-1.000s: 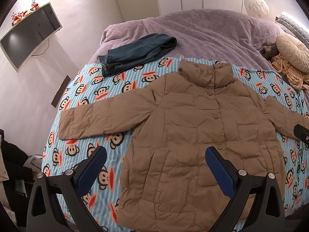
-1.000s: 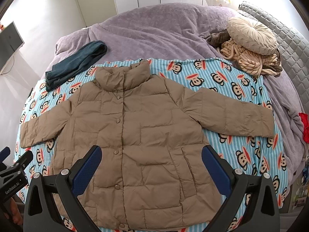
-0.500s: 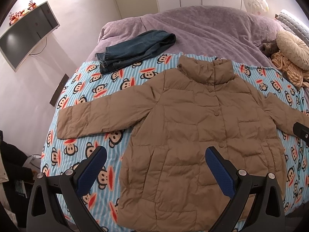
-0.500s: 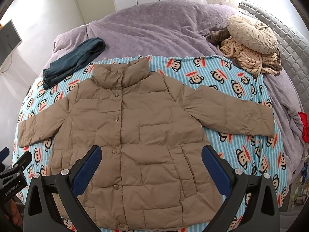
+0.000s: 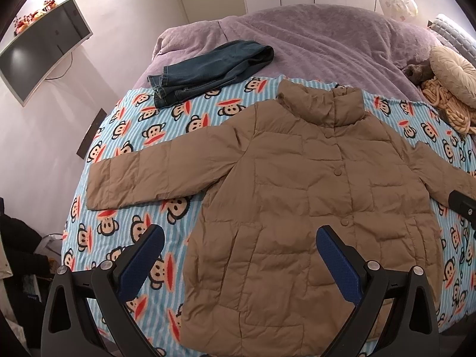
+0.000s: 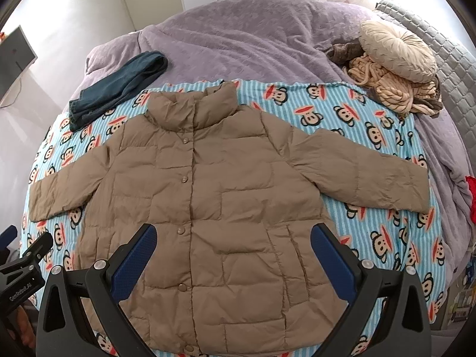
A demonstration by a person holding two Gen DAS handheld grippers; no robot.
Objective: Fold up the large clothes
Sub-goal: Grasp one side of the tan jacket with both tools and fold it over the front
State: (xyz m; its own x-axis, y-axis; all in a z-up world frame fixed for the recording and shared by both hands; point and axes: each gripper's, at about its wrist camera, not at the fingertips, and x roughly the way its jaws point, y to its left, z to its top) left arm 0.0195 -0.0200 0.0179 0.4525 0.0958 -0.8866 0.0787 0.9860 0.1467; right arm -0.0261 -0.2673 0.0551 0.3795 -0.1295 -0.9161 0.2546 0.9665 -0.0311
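Observation:
A tan quilted puffer jacket (image 5: 312, 202) (image 6: 214, 196) lies flat, front up and snapped closed, on a blue striped monkey-print blanket (image 5: 142, 136) (image 6: 372, 136). Both sleeves are spread out sideways and the collar points to the far side of the bed. My left gripper (image 5: 238, 255) hovers open above the jacket's lower left hem, nothing between its blue pads. My right gripper (image 6: 233, 253) hovers open above the jacket's lower middle, also holding nothing. Part of the left gripper (image 6: 20, 264) shows at the lower left edge of the right wrist view.
Folded blue jeans (image 5: 208, 71) (image 6: 119, 86) lie at the blanket's far left corner on a purple bedspread (image 5: 327, 35). A round beige cushion (image 6: 398, 50) and a chunky knit throw (image 6: 386, 89) sit far right. A wall-mounted screen (image 5: 41, 47) hangs left; doors stand behind the bed.
Both grippers have drawn back and risen slightly, so the jacket sits a little further away in both views. Jacket and jeans have not moved.

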